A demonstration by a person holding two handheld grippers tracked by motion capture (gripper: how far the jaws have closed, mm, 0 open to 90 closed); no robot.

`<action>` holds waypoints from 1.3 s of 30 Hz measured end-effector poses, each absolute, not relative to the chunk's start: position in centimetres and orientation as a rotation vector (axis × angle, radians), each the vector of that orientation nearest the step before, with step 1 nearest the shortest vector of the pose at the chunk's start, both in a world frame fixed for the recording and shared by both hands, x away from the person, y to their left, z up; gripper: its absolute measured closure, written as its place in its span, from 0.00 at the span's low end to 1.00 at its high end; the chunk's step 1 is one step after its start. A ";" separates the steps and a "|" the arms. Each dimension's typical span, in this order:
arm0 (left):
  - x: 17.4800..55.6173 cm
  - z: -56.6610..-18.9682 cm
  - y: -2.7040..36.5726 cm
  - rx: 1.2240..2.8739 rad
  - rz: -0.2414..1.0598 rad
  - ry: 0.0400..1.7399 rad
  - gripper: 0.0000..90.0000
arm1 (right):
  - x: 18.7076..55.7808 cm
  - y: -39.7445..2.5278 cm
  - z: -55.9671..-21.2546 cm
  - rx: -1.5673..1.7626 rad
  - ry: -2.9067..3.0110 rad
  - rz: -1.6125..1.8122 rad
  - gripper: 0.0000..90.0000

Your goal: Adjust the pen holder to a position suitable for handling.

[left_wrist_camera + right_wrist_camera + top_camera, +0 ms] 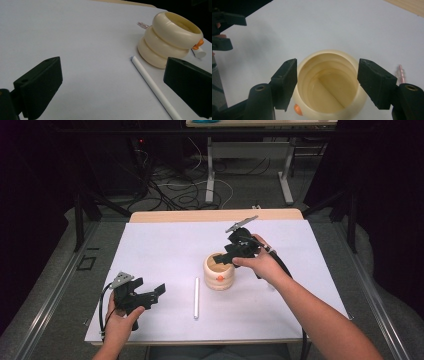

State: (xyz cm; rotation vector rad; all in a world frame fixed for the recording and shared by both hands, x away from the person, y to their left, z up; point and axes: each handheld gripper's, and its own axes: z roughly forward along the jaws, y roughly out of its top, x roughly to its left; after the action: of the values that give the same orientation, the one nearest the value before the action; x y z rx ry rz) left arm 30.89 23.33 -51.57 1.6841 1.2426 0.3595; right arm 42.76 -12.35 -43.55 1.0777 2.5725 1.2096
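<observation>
A cream ribbed cup [219, 275] with an orange knob [220, 278] stands mid-table on the white sheet [165, 245]. My right gripper [226, 256] hovers over its mouth. In the right gripper view the cup [329, 72] sits between the open jaws of that gripper [327, 83], one jaw outside each side of the rim, and I cannot tell whether they touch it. A white stick [196, 298] lies flat just left of the cup. My left gripper [149, 288] rests open near the front left. Its own view has the stick [155, 87] and the cup [170, 37] ahead of its open, empty gripper [112, 87].
A small pinkish clear piece [400, 72] lies on the sheet beside the cup, and a short white piece [200, 53] lies behind it. The table's wooden far edge [215, 215] borders the sheet. Cables and table legs [210, 175] fill the floor beyond.
</observation>
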 end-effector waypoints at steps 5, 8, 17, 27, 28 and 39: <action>30.9 -51.6 23.4 1.687 0.359 1.242 0.02 | 42.9 -14.3 -43.8 1.137 2.453 1.182 0.30; 30.9 -51.6 23.4 1.682 0.357 1.244 0.02 | 43.1 -15.4 -44.0 1.151 2.390 1.170 0.29; 30.9 -51.6 23.3 1.689 0.358 1.243 0.02 | 44.0 -18.0 -44.8 1.185 2.260 1.120 0.26; 31.0 -51.7 23.3 1.685 0.356 1.245 0.03 | 44.5 -20.4 -45.9 1.243 2.206 1.124 0.13; 31.0 -51.7 23.3 1.685 0.356 1.245 0.03 | 44.4 -20.6 -46.0 1.249 2.204 1.123 0.15; 31.0 -51.7 23.3 1.689 0.355 1.245 0.03 | 45.0 -21.7 -48.3 1.167 2.301 1.060 0.49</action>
State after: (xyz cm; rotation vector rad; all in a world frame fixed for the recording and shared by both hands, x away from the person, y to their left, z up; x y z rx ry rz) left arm 30.98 23.26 -51.73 1.6891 1.2446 0.3553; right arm 45.00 -21.74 -48.29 1.1669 2.3008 1.0602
